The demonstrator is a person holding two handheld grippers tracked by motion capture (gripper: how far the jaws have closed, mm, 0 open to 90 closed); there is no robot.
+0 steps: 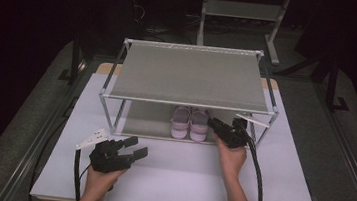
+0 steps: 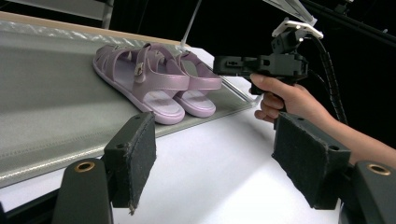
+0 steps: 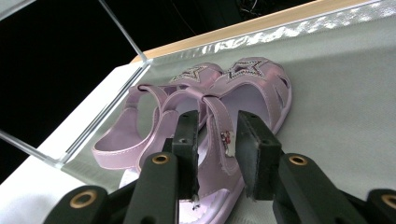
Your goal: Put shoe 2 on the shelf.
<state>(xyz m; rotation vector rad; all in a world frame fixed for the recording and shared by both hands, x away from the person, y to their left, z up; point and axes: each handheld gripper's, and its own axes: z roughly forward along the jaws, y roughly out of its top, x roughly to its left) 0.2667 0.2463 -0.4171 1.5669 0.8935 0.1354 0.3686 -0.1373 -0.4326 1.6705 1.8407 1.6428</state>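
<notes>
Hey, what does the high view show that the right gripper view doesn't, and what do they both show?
The high view alone takes in the whole two-tier rack, the white table, and the left gripper, open and held above the table. The right gripper view alone brings out the star decorations on the toes and the ankle strap standing between that gripper's jaws, which are apart. Both show the right gripper and the pair of lilac sandals on the lower shelf.
</notes>
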